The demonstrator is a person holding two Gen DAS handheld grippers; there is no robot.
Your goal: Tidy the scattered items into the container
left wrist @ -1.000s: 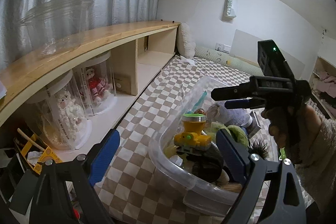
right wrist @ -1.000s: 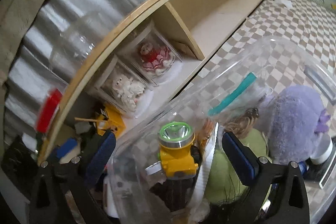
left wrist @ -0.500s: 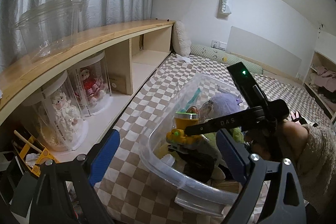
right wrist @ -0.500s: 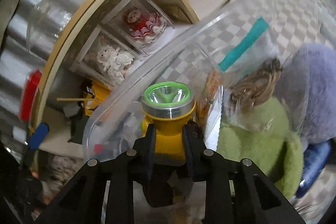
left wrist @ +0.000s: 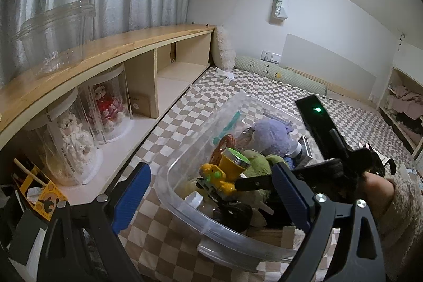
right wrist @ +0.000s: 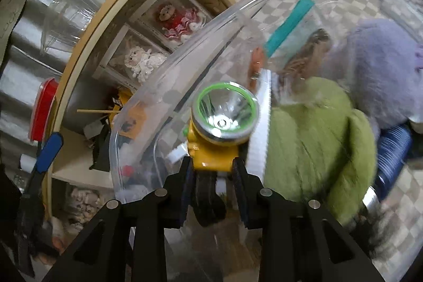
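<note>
A clear plastic container sits on the checkered mat, filled with toys. Inside it, a yellow headlamp with a green-rimmed lens lies tilted over the pile. My right gripper reaches in from the right, its pads pressing on the lamp's yellow body while the jaws are opening slightly. In the left wrist view the same gripper shows as black arms held by a hand. My left gripper hangs open just before the container's near rim, holding nothing.
A purple plush, a green plush, a zip bag with a teal strip and a blue bottle fill the container. A wooden shelf with cased dolls runs along the left.
My right gripper came down into the container and closed on the yellow headlamp, which now leans over. The left gripper stayed where it was, open.
</note>
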